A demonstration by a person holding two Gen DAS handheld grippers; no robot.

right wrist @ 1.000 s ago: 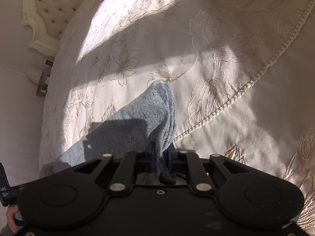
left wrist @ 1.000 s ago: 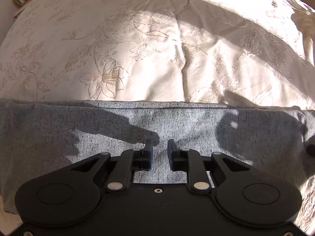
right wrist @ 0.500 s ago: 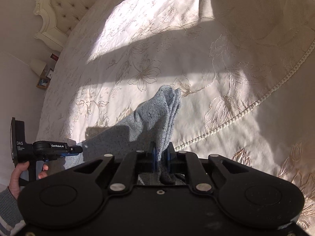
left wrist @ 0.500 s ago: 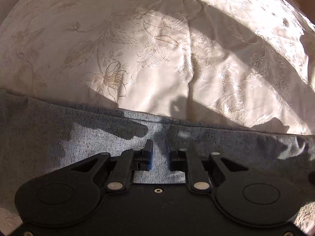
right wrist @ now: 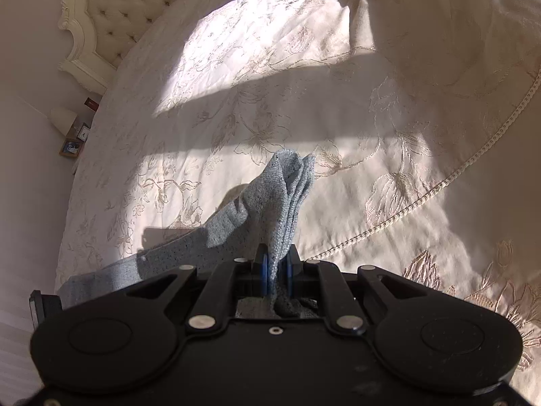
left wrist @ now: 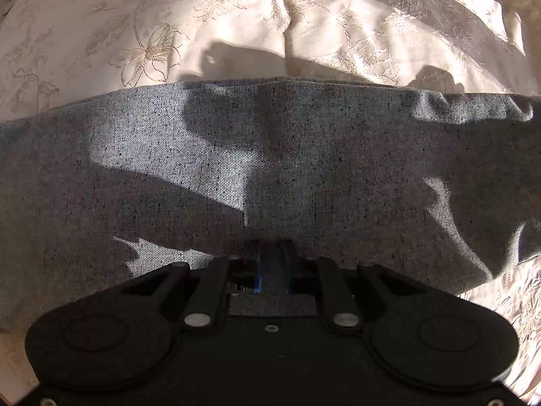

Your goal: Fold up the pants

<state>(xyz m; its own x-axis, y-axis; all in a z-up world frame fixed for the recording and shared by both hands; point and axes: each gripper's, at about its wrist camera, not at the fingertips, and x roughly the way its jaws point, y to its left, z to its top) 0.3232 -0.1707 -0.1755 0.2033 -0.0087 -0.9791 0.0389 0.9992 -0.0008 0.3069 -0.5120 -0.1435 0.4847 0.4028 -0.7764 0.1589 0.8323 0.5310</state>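
The grey speckled pants [left wrist: 270, 169] lie stretched across a cream embroidered bedspread [left wrist: 236, 27]. In the left wrist view my left gripper [left wrist: 272, 264] has its jaws closed in on the near edge of the cloth, which fills the gap between the blue pads. In the right wrist view my right gripper [right wrist: 276, 272] is shut on one end of the pants [right wrist: 280, 196] and holds it lifted off the bed, with a bunched tip standing up beyond the fingers. The rest of the garment trails down to the left.
A tufted cream headboard [right wrist: 111, 10] stands at the far left. A nightstand with a lamp [right wrist: 62, 118] and a small clock [right wrist: 83, 132] sits beside the bed. A corded trim [right wrist: 456, 176] runs across the bedspread at right. A pillow [right wrist: 439, 17] lies at the upper right.
My left gripper moved forward onto the pants and closed on the near edge. My right gripper kept its grip and lifted its end a little higher.
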